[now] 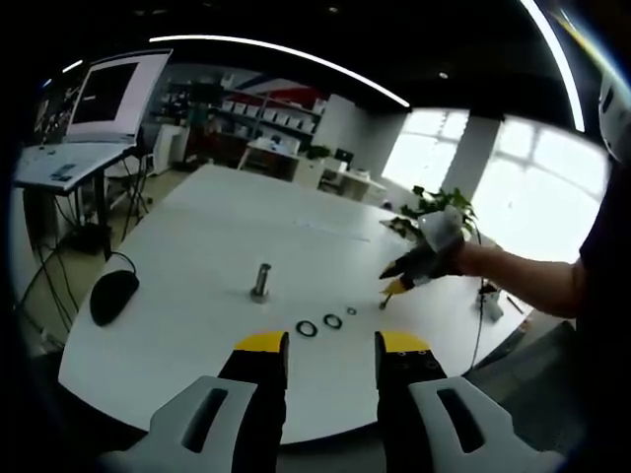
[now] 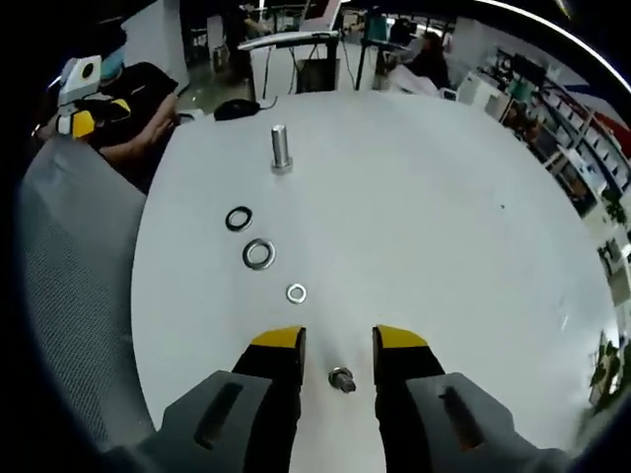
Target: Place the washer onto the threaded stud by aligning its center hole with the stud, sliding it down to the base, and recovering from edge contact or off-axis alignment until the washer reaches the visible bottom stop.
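Spreading wide and white, the table (image 2: pixel 414 217) is carrying everything, with a mouse (image 1: pixel 113 294) lying near one edge. Standing upright toward the table's middle, the stud (image 2: pixel 280 148) is pointing its long axis straight up from the surface. Three washers are lying flat in a row running from the stud toward the near edge: a dark washer (image 2: pixel 238 218), a bigger washer (image 2: pixel 258 253), then a small washer (image 2: pixel 296 293). A nut (image 2: pixel 341 379) is sitting between the jaws of the right gripper (image 2: pixel 338 345), which are standing apart and gripping nothing. The left gripper (image 1: pixel 332 345) is hovering with jaws spread, empty, off the table's edge.
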The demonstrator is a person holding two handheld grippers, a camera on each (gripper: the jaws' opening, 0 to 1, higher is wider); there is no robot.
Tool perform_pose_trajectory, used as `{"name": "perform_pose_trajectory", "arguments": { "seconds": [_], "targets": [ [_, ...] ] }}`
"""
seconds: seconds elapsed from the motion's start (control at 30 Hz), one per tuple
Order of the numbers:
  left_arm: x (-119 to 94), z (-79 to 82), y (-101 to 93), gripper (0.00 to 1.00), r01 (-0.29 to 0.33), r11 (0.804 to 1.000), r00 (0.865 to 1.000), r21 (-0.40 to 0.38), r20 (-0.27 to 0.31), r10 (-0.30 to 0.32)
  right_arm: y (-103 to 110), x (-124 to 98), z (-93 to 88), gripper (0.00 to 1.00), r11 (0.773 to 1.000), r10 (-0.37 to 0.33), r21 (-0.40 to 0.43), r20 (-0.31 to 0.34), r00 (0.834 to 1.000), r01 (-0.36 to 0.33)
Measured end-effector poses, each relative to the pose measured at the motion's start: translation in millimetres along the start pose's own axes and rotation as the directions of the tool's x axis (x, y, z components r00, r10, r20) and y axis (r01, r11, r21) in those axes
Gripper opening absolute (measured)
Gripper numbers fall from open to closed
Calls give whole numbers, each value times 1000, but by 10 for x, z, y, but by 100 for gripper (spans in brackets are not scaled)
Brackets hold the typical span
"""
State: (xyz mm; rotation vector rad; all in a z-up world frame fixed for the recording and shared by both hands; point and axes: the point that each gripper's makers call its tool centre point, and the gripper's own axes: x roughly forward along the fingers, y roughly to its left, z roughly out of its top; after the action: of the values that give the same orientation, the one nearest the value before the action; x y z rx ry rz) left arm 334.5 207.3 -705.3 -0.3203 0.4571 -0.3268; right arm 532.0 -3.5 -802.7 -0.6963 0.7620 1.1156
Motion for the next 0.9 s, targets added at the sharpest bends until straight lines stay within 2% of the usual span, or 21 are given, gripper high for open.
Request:
{"name": "perform_pose_trajectory", "arguments": {
  "seconds": [0.13,0.27,0.43,0.63,0.9],
  "targets": [
    [5,1,-10,33,0,1000,1000,0,-1,0,102,88,117,26,999,13,-32,14,1000,-13],
    [6,6,-23,33,0,1000,1000,1,-2,0,230,211,150,26,997,38,-72,-9,999,-39],
    [4,16,-43,33,0,1000,1000,0,0,0,339,336,170,25,996,68,-54,-26,997,-69],
    [4,19,-59,33,3,1000,1000,0,-2,-3,416,478,107,22,993,96,-55,-80,992,-101],
    [7,26,-74,33,4,1000,1000,0,-2,-4,431,620,26,17,994,85,-53,-131,988,-92]
  ]
}}
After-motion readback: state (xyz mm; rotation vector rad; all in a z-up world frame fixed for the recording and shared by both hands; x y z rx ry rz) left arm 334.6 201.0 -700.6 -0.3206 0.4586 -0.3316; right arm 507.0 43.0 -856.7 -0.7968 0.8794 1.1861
